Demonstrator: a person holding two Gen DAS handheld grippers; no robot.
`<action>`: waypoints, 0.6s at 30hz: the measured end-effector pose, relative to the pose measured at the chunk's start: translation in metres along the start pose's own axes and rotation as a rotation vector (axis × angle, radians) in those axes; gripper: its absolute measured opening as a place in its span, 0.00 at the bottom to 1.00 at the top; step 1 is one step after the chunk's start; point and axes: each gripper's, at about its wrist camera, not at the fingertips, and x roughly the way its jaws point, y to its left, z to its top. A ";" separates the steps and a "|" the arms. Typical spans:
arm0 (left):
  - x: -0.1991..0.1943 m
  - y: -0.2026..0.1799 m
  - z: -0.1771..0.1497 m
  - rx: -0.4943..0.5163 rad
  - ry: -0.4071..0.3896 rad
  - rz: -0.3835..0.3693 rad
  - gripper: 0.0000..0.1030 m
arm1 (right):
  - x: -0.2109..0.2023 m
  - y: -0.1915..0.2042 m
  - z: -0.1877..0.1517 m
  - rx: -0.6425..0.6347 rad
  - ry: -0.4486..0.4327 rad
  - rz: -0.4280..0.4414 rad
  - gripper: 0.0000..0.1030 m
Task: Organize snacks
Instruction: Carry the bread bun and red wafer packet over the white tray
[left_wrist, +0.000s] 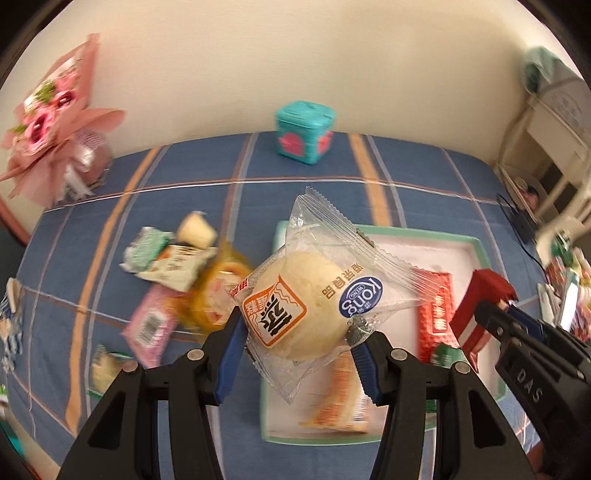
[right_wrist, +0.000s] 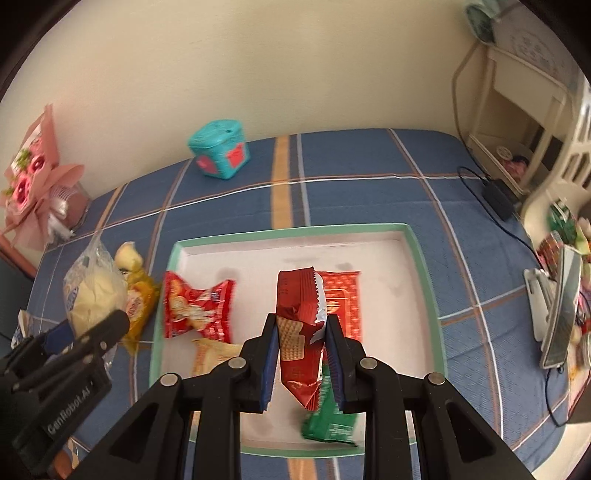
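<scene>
Two held packets: bun (left_wrist: 310, 306), wafer (right_wrist: 297, 332); tray (right_wrist: 417, 258) holds four

Motion-blurred snack pile (left_wrist: 177, 280) left of tray; green packet (right_wrist: 330, 417) half hidden behind right jaws.

Blue plaid cloth (right_wrist: 369, 192), green-rimmed white tray (right_wrist: 415, 243), teal box (right_wrist: 219, 153).

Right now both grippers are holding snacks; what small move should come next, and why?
Probably lower the right gripper and let go: its red wafer packet already hangs over the green-rimmed tray, above a bare patch. The left gripper grips its clear-wrapped bun nearer the tray's left edge, so it can follow.
</scene>
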 end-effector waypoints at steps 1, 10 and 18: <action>0.001 -0.005 0.000 0.007 0.003 -0.005 0.54 | 0.000 -0.006 0.000 0.011 0.002 -0.004 0.26; 0.026 -0.051 -0.004 0.070 0.049 -0.042 0.54 | 0.007 -0.047 0.002 0.090 0.016 -0.024 0.26; 0.039 -0.061 -0.005 0.080 0.070 -0.035 0.54 | 0.017 -0.053 0.003 0.110 0.028 -0.014 0.26</action>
